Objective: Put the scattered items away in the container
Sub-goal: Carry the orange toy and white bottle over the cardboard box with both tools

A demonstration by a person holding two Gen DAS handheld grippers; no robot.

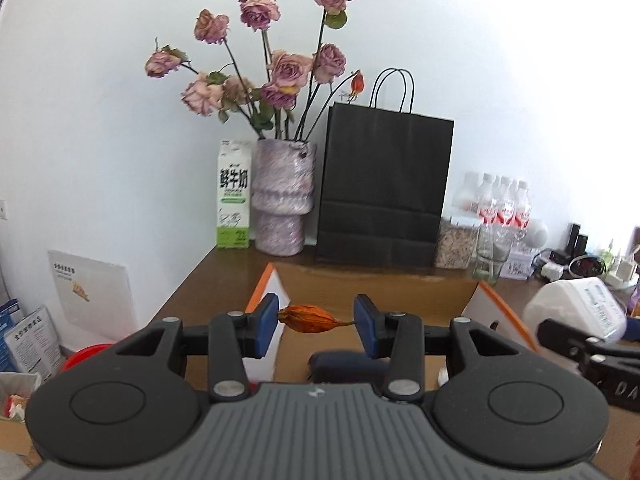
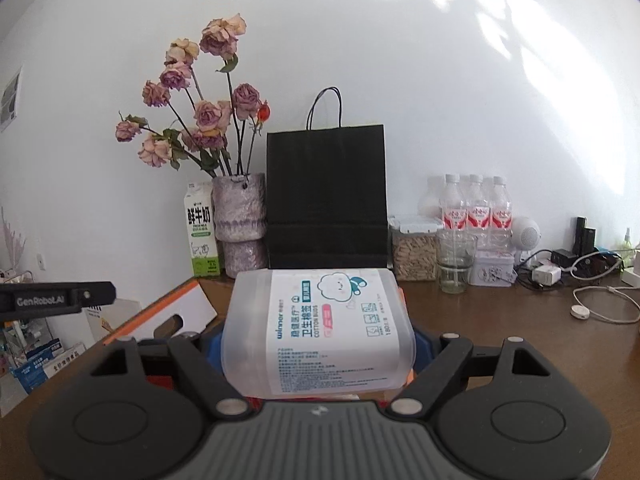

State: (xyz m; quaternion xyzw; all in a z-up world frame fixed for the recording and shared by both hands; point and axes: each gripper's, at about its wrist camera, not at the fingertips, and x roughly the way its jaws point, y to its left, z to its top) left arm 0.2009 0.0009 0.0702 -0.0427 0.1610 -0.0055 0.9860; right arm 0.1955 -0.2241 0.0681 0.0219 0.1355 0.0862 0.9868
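Dried bud (image 1: 310, 319) crosswise between gripper (image 1: 316, 320) pads, stem rightward

My left gripper (image 1: 316, 322) holds a dried orange flower bud (image 1: 310, 319) crosswise between its blue pads (image 1: 267, 322), bud end against one, thin stem tip against the other. Below it stands an open cardboard box (image 1: 372, 286) with orange-edged flaps on the brown table (image 1: 208, 276). At the right edge, my right gripper (image 1: 580, 344) carries a translucent cotton swab box (image 1: 576, 310).
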